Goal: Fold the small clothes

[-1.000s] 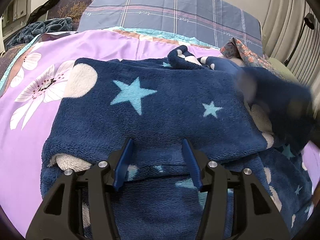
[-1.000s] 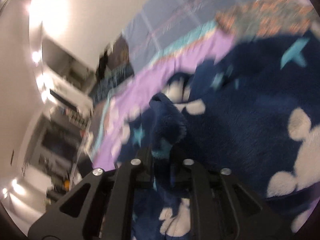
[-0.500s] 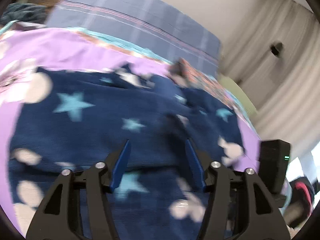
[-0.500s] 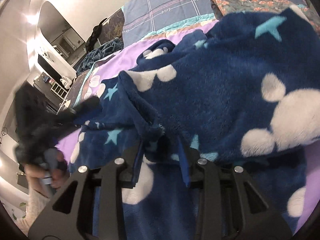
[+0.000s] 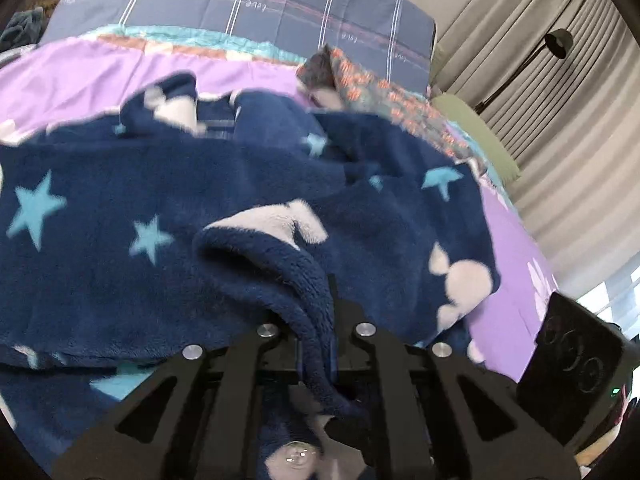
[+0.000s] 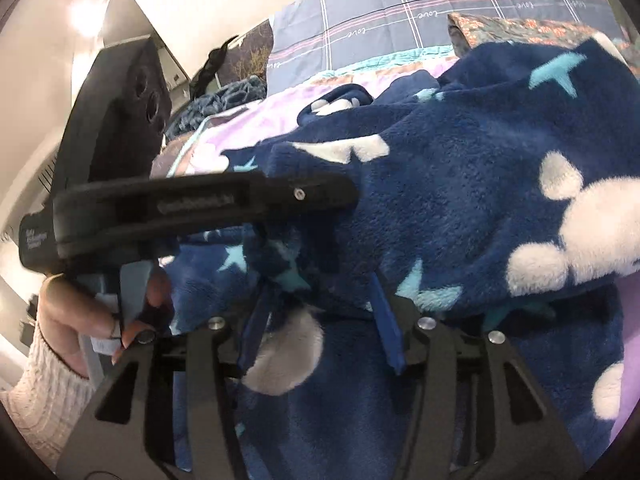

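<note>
A navy fleece garment (image 5: 120,280) with light blue stars and white blobs lies rumpled on the bed. My left gripper (image 5: 322,304) is shut on a raised fold of its edge, and the fabric drapes down over the fingers and hides them. In the right wrist view the garment (image 6: 460,184) fills the middle, and the left gripper (image 6: 340,190) reaches in from the left, pinching that fold. My right gripper (image 6: 320,300) sits low on the fleece. Its blue fingers (image 6: 384,312) are opening, with loose fabric between them that the pads do not press.
The purple flowered bedsheet (image 5: 100,72) lies under the garment, with a grey plaid pillow (image 5: 240,0) behind. An orange-patterned cloth (image 5: 380,92) and a green cushion (image 5: 476,132) lie at the right, by curtains and a lamp (image 5: 558,42). A hand in a cream knit sleeve (image 6: 52,384) holds the left gripper.
My left gripper swung to the right, closed on a fold of the fleece and lifted it. My right gripper, which pinched a fold before, has spread its fingers and let go.
</note>
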`<state>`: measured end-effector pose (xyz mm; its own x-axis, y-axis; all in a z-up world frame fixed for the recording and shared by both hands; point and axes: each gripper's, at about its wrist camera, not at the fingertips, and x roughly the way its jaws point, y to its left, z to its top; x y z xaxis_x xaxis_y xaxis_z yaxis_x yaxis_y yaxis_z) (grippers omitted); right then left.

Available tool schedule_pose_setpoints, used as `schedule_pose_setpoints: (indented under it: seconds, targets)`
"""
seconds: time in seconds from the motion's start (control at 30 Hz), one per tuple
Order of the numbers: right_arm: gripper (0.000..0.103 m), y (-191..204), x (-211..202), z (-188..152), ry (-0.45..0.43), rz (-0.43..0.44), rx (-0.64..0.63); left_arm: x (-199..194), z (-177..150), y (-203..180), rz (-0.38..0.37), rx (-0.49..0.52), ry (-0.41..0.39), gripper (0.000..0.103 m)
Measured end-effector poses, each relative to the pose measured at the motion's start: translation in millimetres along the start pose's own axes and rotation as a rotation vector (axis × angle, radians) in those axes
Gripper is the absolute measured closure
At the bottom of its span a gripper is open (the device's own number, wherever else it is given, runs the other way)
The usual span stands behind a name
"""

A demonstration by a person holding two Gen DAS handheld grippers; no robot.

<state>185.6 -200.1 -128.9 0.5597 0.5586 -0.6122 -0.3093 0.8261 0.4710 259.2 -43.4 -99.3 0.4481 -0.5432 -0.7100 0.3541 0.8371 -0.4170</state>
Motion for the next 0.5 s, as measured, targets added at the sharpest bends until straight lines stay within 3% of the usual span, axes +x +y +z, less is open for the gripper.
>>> schedule_pose_setpoints:
  seconds: [0.17,0.3,0.4,0.5]
  targets:
    - [0.046,-6.0,-25.6,2.9,-0.119,0.03,0.033,-45.3,33.5,-28.7,-0.015,0.1,-0.113,0.095]
    - [0.036,-19.1,-25.8,8.3,-0.144,-0.024,0.11,-87.2,62.9,-40.8,-0.005,0.146,-0.205,0.095]
    - [0.036,-31.9,-26.0,15.4,-0.166,-0.052,0.186,-113.4,73.8,-40.3,0.038,0.176,-0.262,0.095]
    - [0.036,-35.9,-28.9,17.7,-0.202,-0.087,0.175,-133.6,75.6,-26.9,0.111,0.189,-0.298,0.095]
